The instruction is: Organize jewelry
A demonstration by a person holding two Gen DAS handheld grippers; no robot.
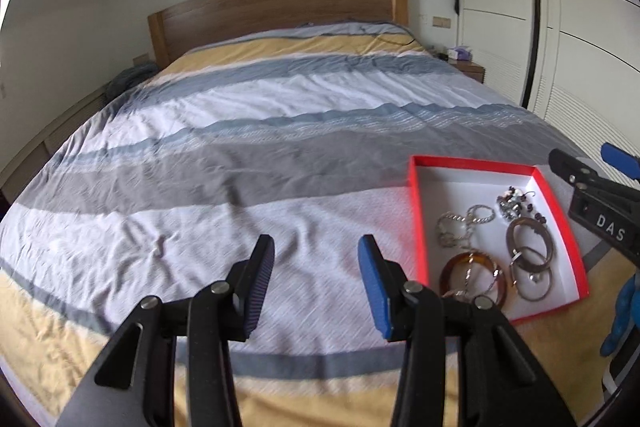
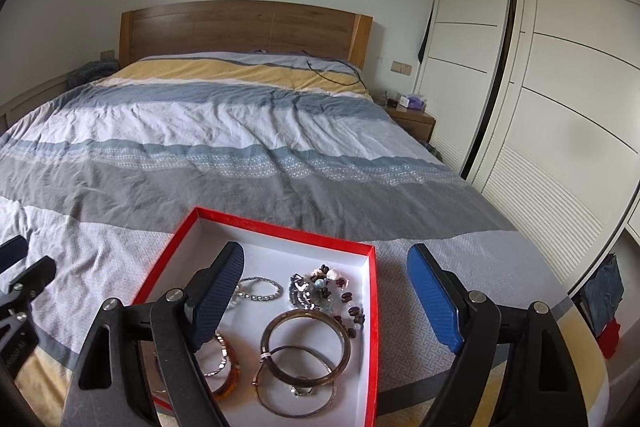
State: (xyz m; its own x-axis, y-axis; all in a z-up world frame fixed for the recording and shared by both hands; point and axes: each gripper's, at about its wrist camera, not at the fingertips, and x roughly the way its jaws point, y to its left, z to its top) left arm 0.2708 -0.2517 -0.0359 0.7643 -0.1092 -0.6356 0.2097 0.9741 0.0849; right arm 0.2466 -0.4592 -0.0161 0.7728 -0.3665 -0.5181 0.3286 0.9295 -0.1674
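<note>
A red box lid with a white inside lies on the striped bed cover. It holds several bangles, an amber bangle, a silver chain bracelet and a dark beaded piece. My left gripper is open and empty over the cover, left of the lid. My right gripper is open and empty above the lid; it also shows in the left wrist view.
The bed has a wooden headboard. A nightstand with small items stands at its right. White wardrobe doors run along the right. A black cable lies near the pillows.
</note>
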